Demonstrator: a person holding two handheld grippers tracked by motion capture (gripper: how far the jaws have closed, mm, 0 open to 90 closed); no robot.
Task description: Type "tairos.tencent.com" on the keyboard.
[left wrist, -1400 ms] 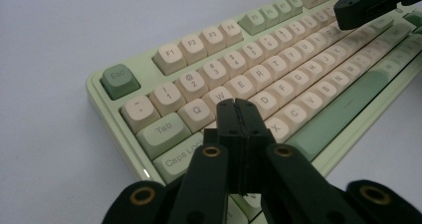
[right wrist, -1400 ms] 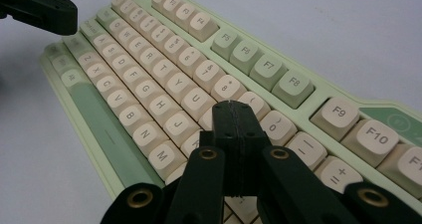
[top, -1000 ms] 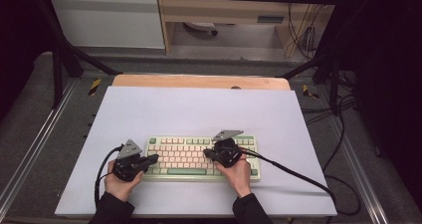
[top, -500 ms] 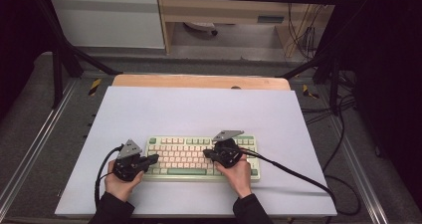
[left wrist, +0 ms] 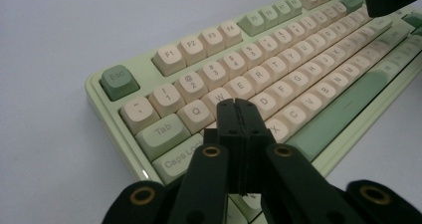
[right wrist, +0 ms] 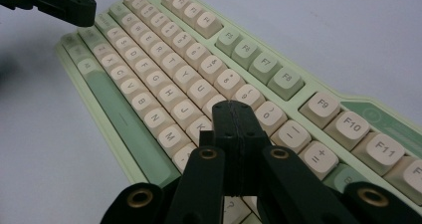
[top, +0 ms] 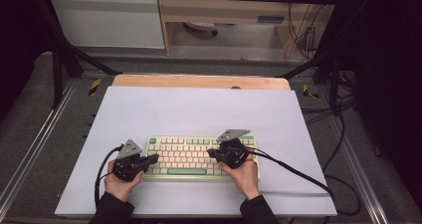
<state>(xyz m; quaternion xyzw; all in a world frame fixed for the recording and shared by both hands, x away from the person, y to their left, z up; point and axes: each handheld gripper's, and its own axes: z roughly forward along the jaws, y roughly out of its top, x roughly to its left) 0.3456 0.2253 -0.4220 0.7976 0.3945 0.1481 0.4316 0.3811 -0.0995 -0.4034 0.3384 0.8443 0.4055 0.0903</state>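
Note:
A pale green keyboard [top: 191, 156] with cream keys lies on the white mat near the front edge. My left gripper [top: 155, 158] rests at the keyboard's left end, jaws shut with nothing between them. In the left gripper view, that gripper [left wrist: 235, 104] has its tip over the keyboard [left wrist: 278, 59] around the W and S keys. My right gripper [top: 211, 153] sits over the right half, also shut and empty. The right gripper view has the right gripper [right wrist: 233, 107] with its tip above the keyboard [right wrist: 164, 59] near the I and K keys. Whether either tip presses a key I cannot tell.
The white mat [top: 199, 109] covers the table, and a wooden board edge [top: 199, 81] runs along its back. A black cable [top: 298, 174] trails right from the right gripper across the mat. Metal rails flank the table on both sides.

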